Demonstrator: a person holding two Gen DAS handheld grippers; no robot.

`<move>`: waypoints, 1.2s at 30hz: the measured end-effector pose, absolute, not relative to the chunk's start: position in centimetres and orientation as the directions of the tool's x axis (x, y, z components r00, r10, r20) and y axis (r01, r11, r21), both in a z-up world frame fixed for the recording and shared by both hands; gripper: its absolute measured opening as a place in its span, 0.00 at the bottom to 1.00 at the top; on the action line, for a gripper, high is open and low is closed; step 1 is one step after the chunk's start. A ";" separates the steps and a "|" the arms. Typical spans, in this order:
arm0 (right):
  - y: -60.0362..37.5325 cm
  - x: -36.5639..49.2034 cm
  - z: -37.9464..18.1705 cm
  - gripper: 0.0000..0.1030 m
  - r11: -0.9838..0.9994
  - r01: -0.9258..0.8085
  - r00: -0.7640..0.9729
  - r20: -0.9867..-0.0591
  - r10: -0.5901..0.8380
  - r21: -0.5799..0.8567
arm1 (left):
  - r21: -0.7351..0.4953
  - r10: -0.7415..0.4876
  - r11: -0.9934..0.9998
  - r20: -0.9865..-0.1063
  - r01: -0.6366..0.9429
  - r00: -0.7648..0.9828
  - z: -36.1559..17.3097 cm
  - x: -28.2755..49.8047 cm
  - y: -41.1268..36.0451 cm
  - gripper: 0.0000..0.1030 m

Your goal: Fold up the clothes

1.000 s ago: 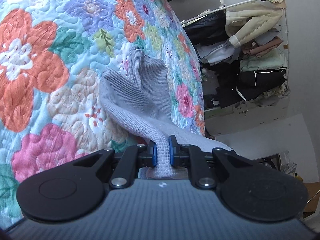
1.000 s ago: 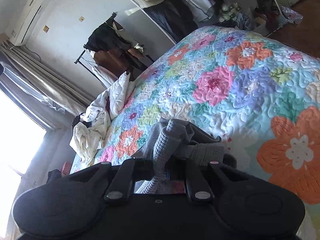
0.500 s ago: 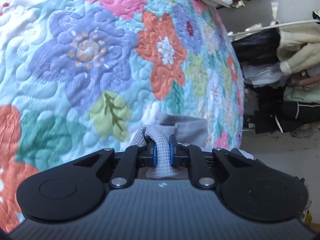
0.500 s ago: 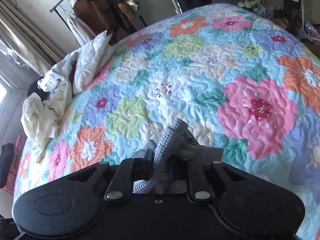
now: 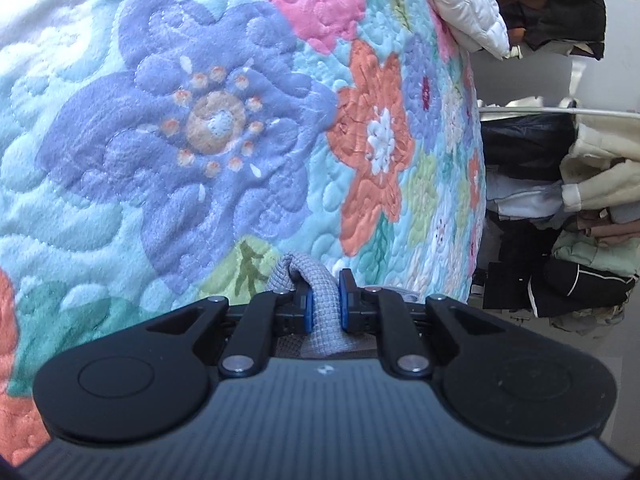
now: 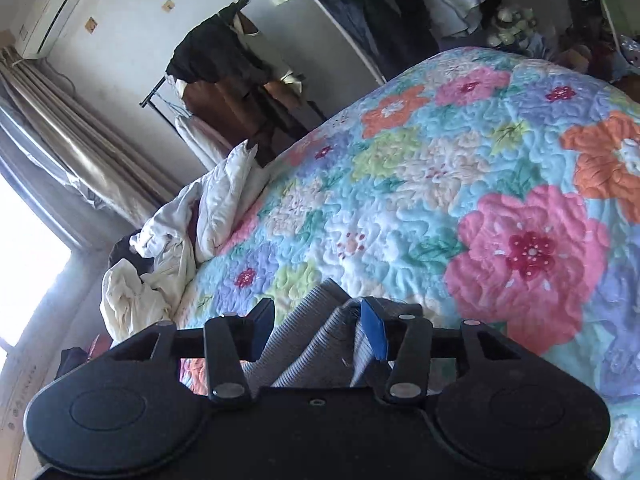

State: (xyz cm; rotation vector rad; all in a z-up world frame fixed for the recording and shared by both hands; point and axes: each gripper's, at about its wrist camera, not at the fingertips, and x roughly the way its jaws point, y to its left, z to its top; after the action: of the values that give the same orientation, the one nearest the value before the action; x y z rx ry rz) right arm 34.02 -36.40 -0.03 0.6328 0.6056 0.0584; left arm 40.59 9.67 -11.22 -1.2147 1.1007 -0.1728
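Note:
A grey knit garment (image 5: 320,300) is pinched in my left gripper (image 5: 323,300), whose blue-padded jaws are shut on a bunched fold just above the flowered quilt (image 5: 180,128). Most of the garment is hidden under the gripper body. In the right wrist view the same grey garment (image 6: 316,328) lies loose between the fingers of my right gripper (image 6: 318,322), which stands open with a wide gap; the blue pad (image 6: 374,330) is clear of the cloth. The fabric drapes down under that gripper onto the quilt (image 6: 460,184).
White bedding and a cream cloth (image 6: 172,248) are heaped at the quilt's far left end. A clothes rack (image 6: 240,64) with dark garments stands by the wall. Stacked clothes (image 5: 580,184) fill shelves to the right of the bed. Curtains (image 6: 60,148) hang by a bright window.
My right gripper has opened and let go of the grey garment. My left gripper has carried its fold further along the quilt, low over the fabric, and stays shut.

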 end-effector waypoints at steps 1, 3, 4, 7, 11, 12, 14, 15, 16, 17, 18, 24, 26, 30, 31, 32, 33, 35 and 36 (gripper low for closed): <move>-36.1 33.7 -0.1 0.52 0.835 0.129 0.816 -0.536 0.217 0.534 | -0.813 -0.636 0.392 -0.578 -0.431 0.511 -11.7 40.8 9.5 0.12; -35.4 33.2 -0.3 0.52 0.880 0.128 0.794 -0.579 0.186 0.457 | -0.822 -0.643 0.357 -0.560 -0.443 0.522 -12.3 41.2 9.5 0.12; -35.0 32.9 -0.5 0.52 0.900 0.125 0.781 -0.601 0.170 0.418 | -0.826 -0.647 0.341 -0.553 -0.449 0.526 -12.6 41.3 9.6 0.12; -34.3 32.5 -1.5 0.52 0.947 0.092 0.730 -0.668 0.145 0.306 | -0.827 -0.650 0.346 -0.552 -0.443 0.523 -12.4 41.5 9.5 0.12; -33.0 32.1 -2.9 0.52 0.966 0.018 0.683 -0.709 0.177 0.259 | -0.850 -0.653 0.317 -0.517 -0.420 0.553 -11.0 40.6 10.2 0.16; -32.5 32.1 -3.2 0.52 0.971 0.001 0.679 -0.713 0.175 0.239 | -0.859 -0.651 0.315 -0.506 -0.404 0.567 -10.4 40.2 10.3 0.17; -31.8 32.4 -3.9 0.52 0.983 -0.005 0.684 -0.716 0.138 0.185 | -0.864 -0.638 0.336 -0.502 -0.376 0.583 -9.2 39.3 10.3 0.21; -31.8 32.7 -4.3 0.51 0.988 0.014 0.704 -0.704 0.100 0.154 | -0.859 -0.629 0.360 -0.512 -0.365 0.585 -8.6 38.9 10.2 0.21; -32.0 33.2 -4.6 0.50 0.992 0.028 0.723 -0.688 0.067 0.126 | -0.848 -0.617 0.390 -0.530 -0.359 0.582 -8.0 38.6 9.9 0.21; -32.6 33.8 -4.6 0.49 0.991 0.046 0.732 -0.679 0.053 0.126 | -0.837 -0.600 0.413 -0.547 -0.359 0.584 -7.2 38.1 9.7 0.21; -33.1 34.5 -4.6 0.47 0.990 0.063 0.741 -0.671 0.038 0.126 | -0.840 -0.586 0.410 -0.541 -0.355 0.603 -6.7 37.6 9.4 0.21; -35.5 33.9 -4.0 0.47 0.980 0.125 0.779 -0.627 0.001 0.157 | -0.853 -0.566 0.444 -0.505 -0.275 0.652 -3.8 35.3 7.6 0.22; -35.6 33.1 -3.5 0.47 0.983 0.119 0.790 -0.613 -0.010 0.138 | -0.837 -0.569 0.478 -0.525 -0.265 0.632 -3.0 34.5 6.8 0.22; -35.5 31.9 -2.8 0.48 0.987 0.082 0.796 -0.605 0.020 0.141 | -0.741 -0.452 0.647 -0.562 -0.179 0.693 0.4 31.5 5.4 0.23; -35.4 31.9 -2.8 0.48 0.984 0.058 0.787 -0.614 0.058 0.168 | -0.687 -0.409 0.710 -0.582 -0.156 0.703 1.2 31.1 4.7 0.23; -35.2 32.0 -2.9 0.48 0.980 0.036 0.777 -0.623 0.095 0.195 | -0.630 -0.368 0.766 -0.597 -0.132 0.713 1.9 30.7 4.0 0.23; -34.9 32.2 -3.1 0.48 0.975 0.021 0.761 -0.636 0.127 0.220 | -0.584 -0.351 0.805 -0.607 -0.101 0.713 2.2 30.6 3.2 0.23; -33.7 32.7 -3.7 0.48 0.965 -0.025 0.719 -0.666 0.199 0.261 | -0.530 -0.376 0.847 -0.642 -0.033 0.669 1.9 31.2 1.4 0.26; -32.9 32.8 -3.9 0.48 0.962 -0.050 0.702 -0.675 0.225 0.268 | -0.517 -0.396 0.856 -0.661 -0.003 0.638 1.4 31.7 0.4 0.26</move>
State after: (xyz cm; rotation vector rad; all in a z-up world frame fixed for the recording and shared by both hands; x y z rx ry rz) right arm 32.79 -32.89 -3.88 0.2378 0.7790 0.1544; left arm 31.75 0.44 1.43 -0.5085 0.8581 -0.2355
